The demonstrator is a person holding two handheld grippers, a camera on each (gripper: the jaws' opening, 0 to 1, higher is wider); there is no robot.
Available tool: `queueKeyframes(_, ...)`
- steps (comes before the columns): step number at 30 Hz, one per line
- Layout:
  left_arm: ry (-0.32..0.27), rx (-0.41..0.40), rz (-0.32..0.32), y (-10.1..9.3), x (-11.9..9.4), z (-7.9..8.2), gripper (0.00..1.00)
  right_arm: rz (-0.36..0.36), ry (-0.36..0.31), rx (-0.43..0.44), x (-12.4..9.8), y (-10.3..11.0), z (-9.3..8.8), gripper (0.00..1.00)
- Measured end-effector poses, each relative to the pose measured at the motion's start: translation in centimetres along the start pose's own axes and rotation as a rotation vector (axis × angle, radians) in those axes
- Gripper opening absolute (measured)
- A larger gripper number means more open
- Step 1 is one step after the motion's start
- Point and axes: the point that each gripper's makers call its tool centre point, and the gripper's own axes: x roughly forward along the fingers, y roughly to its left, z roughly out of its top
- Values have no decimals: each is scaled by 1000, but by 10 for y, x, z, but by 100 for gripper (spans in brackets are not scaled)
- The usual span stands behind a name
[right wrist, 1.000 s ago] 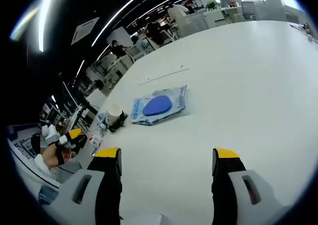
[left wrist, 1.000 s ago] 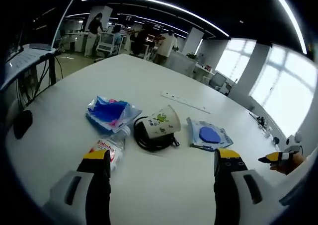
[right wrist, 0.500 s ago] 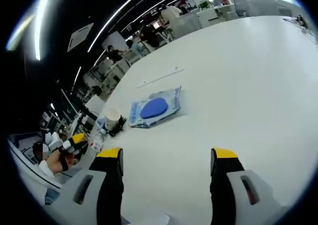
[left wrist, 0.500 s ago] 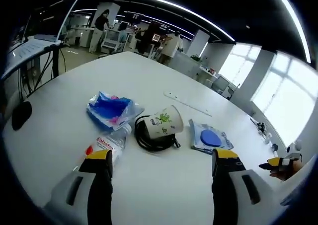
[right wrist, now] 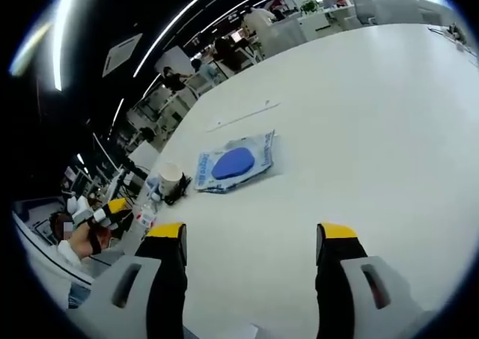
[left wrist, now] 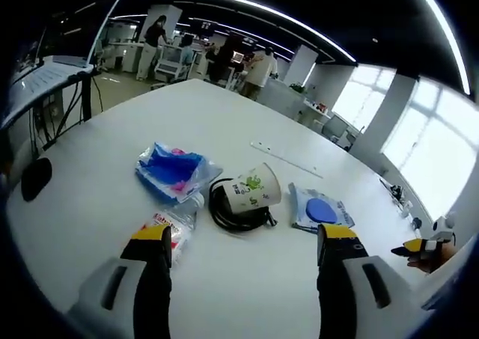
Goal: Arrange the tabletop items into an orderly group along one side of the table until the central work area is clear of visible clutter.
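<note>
- Your left tongs [left wrist: 243, 253] hang above the white table [left wrist: 90, 197], jaws spread wide with nothing between them.
- Just ahead of the left jaw lies a clear bottle [left wrist: 176, 223] with a red label, on its side.
- Beyond the bottle sits a crumpled blue bag [left wrist: 176, 173], touching or nearly touching the bottle's far end.
- Near the middle a paper cup [left wrist: 256, 190] lies tipped over on a coil of black cable [left wrist: 232, 215], which loops around its base.
- Right of the cup, a little apart, a flat packet [left wrist: 320, 209] with a blue disc lies flat on the table.
- Farther back a thin white strip [left wrist: 286, 159] rests alone, possibly a ruler; it is too small to tell.
- Your right tongs [right wrist: 251, 260] are also spread and empty, over bare table [right wrist: 374, 114].
- In the right gripper view the packet [right wrist: 236, 163] lies ahead of them, with the cup [right wrist: 171, 176] and cable [right wrist: 179, 189] beyond it to the left.
- The left tongs [right wrist: 105, 213] show at the left edge of that view, in your hand [right wrist: 78, 233].
- People stand at desks in the far background.
</note>
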Motion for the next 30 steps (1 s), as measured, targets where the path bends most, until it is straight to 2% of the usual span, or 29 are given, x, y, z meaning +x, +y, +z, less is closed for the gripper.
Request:
queueKeyframes(3,52,84,12,4,-5,-7,81,5,13,-4,2,1,-5,69)
queueKeyframes(8,109,194,47,16,-4,-7,81,12,32,13,4,0,-13,68)
queueKeyframes(9,143,254,66,23,-2,-7,81,12,32,14,4,0,-13,68)
queueKeyframes(10,152,271,72,25,-2,-7,81,11,32,15,3,0,-13,68)
queueKeyframes(11,200,318,92,32,1,-10,81,9,31,17,3,0,-13,68)
queueKeyframes(13,243,347,102,39,6,-14,81,7,25,26,3,-1,-12,67)
queueKeyframes(16,316,345,107,51,15,-21,83,6,20,45,1,-4,-13,67)
queueKeyframes(23,438,396,135,73,28,-35,83,-13,18,62,-4,-8,-16,66)
queueKeyframes(30,441,404,124,72,31,-33,82,-30,12,85,-7,-10,-17,66)
